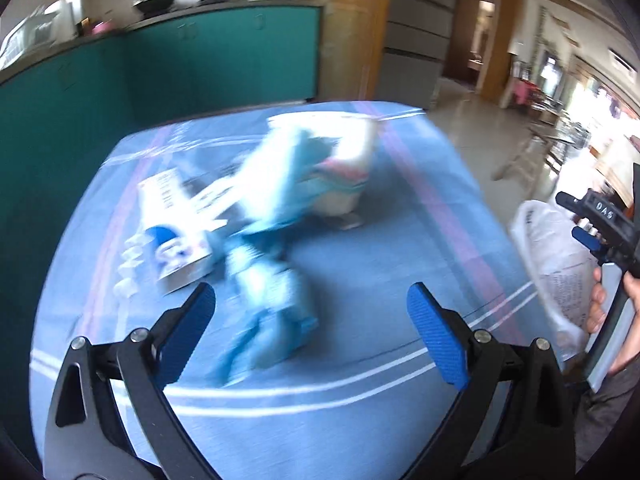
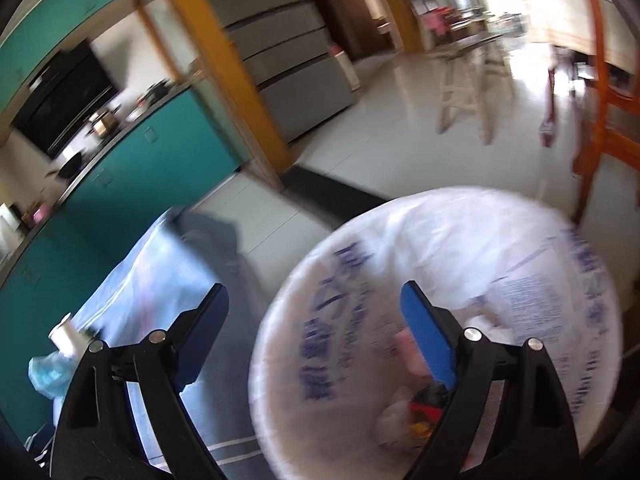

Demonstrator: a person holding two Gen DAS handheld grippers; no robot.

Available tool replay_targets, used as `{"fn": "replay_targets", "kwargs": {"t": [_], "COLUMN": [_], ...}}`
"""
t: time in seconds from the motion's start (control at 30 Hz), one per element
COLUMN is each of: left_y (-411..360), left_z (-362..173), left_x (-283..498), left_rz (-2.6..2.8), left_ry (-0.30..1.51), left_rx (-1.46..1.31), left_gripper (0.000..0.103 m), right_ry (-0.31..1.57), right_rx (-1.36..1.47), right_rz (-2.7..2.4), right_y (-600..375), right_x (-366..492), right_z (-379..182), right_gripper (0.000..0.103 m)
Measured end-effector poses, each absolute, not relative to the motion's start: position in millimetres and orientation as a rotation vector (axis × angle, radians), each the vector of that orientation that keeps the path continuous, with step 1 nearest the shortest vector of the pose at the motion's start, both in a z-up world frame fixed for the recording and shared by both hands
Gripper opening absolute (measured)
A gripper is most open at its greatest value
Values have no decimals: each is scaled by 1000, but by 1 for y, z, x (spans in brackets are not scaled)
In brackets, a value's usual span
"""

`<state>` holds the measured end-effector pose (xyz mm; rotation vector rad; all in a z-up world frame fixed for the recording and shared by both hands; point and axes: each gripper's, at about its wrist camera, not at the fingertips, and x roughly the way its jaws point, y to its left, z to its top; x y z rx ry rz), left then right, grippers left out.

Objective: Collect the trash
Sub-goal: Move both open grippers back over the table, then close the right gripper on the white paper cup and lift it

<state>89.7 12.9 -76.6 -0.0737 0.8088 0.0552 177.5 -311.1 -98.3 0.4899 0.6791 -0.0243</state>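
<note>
Blue-clothed tabletop carries the trash: crumpled blue wrapper lies straight ahead of the left claw, long axis running away from it, box to its left. Both claws released, empty; right claw hangs over the bag-lined bin.
</note>
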Motion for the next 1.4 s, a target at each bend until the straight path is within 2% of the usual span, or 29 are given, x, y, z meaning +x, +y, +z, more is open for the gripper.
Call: {"fn": "replay_targets", "kwargs": {"t": [0.13,0.37,0.7,0.8,0.9,0.97,1.07,1.13,1.3,1.4], "left_y": [46,87,115,113,110,106,102,101,98,96], "left_z": [-75,-75,-86,-90,-92,-94,-94,-94,-94,-96], "left_x": [74,57,48,50,50,50,49,49,47,48], "left_rz": [120,209,278,274,259,250,242,240,239,239], "left_ry": [817,824,844,852,861,867,869,868,872,874], "left_rx": [-84,-108,-131,-138,-139,-132,-124,-124,-129,-127], "left_gripper": [96,96,96,96,96,96,96,96,96,96], "right_ry": [719,609,694,711,719,726,737,745,733,713], "right_rx": [412,132,-85,-143,-161,-167,-163,-150,-124,-73], "right_rz": [100,416,517,529,533,541,585,602,634,639], "right_y": [-250,-94,-2,-2,-13,-15,-21,-26,-41,-57], "right_x": [197,208,212,200,194,192,188,187,181,180], "right_z": [-84,-27,-62,-74,-77,-79,-79,-78,-75,-69], "right_gripper": [86,86,86,75,58,39,21,16,15,23]}}
